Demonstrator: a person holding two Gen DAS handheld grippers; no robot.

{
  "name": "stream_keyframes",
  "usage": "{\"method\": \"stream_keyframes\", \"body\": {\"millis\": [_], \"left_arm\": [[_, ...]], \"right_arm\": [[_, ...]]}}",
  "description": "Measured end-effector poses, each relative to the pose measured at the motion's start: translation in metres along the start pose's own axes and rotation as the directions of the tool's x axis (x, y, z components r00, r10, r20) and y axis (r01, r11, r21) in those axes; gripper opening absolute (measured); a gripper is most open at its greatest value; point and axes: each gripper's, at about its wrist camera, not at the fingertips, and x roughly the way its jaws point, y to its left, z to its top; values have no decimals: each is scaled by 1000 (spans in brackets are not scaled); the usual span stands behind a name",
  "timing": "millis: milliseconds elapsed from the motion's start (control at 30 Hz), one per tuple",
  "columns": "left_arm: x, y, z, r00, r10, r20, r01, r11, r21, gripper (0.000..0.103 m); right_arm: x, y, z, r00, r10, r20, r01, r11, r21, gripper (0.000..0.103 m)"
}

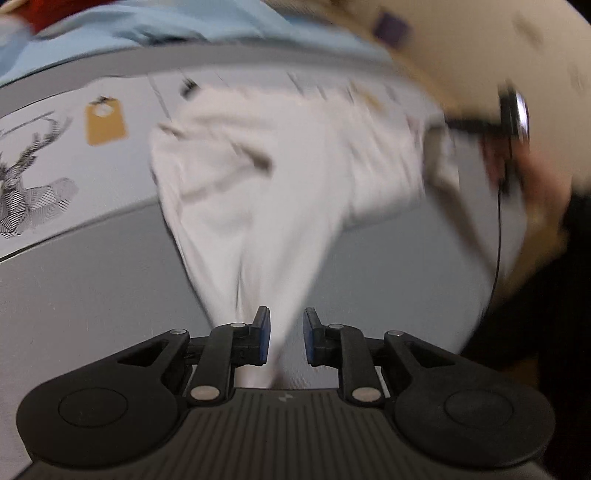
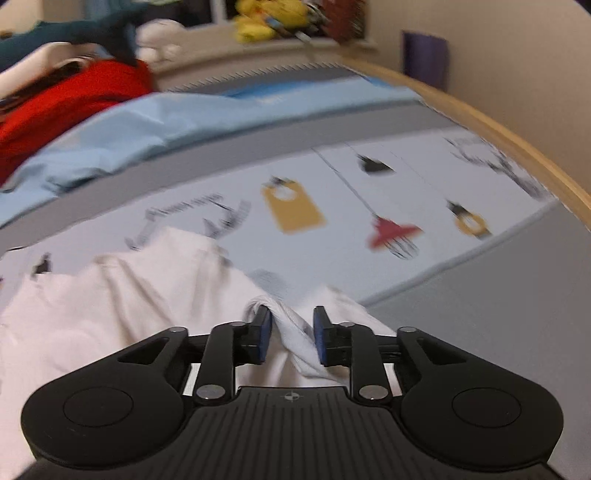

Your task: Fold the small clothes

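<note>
A small white garment (image 1: pixel 266 192) lies crumpled on the bed cover, drawn into a narrow strip toward my left gripper (image 1: pixel 286 339). That gripper's jaws stand apart; the strip runs between them and brushes the left pad only. In the right wrist view the same white garment (image 2: pixel 110 302) spreads to the left, and a rolled hem (image 2: pixel 291 325) crosses the gap of my right gripper (image 2: pixel 291 339). Its jaws are also apart and the pads do not squeeze the hem. At the right edge of the left wrist view, a blurred hand (image 1: pixel 535 184) holds the other gripper.
The bed cover (image 2: pixel 480 314) is grey with a printed white panel (image 2: pixel 332 192) showing tags, a stag and a rake. A light blue cloth (image 2: pixel 166 125) and a red garment (image 2: pixel 66 107) lie behind. A wooden bed rim (image 2: pixel 517 144) curves along the right. Soft toys (image 2: pixel 269 18) sit at the far end.
</note>
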Motion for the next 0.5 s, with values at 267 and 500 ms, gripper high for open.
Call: {"method": "stream_keyframes", "body": {"millis": [267, 500], "left_arm": [[44, 20, 25, 975, 198, -101, -208, 972, -108, 29], [76, 20, 24, 962, 209, -174, -227, 970, -89, 29]], "right_arm": [[24, 80, -8, 957, 255, -135, -272, 953, -131, 59], [47, 111, -21, 951, 200, -236, -248, 949, -194, 55]]}}
